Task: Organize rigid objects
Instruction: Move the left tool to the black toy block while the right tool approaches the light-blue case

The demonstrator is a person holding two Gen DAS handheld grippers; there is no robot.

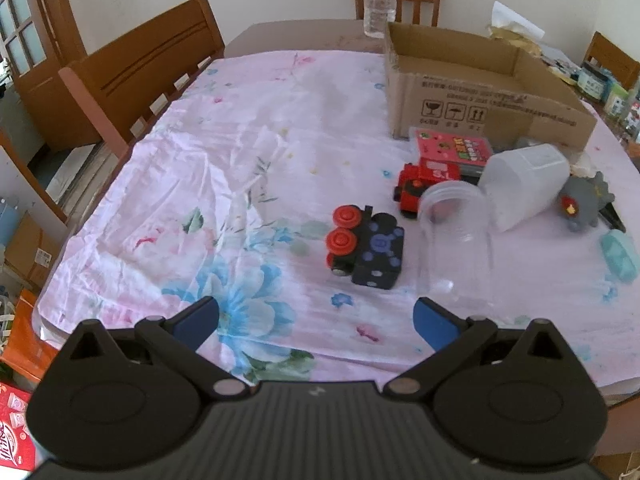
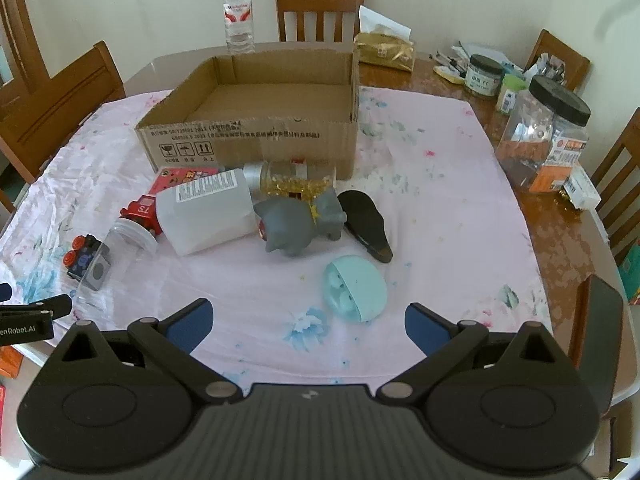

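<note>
Partly hidden, perhaps, gold-filled bottle (image 2: 288, 179) behind toy (image 2: 298, 222).

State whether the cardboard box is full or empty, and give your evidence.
Empty: the right wrist view shows the cardboard box open-topped with its brown floor bare.

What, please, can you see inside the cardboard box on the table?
In the right wrist view the cardboard box shows only its bare brown floor and inner walls, with nothing visible in it. The strip of floor just behind its near wall is covered by that wall.
</note>
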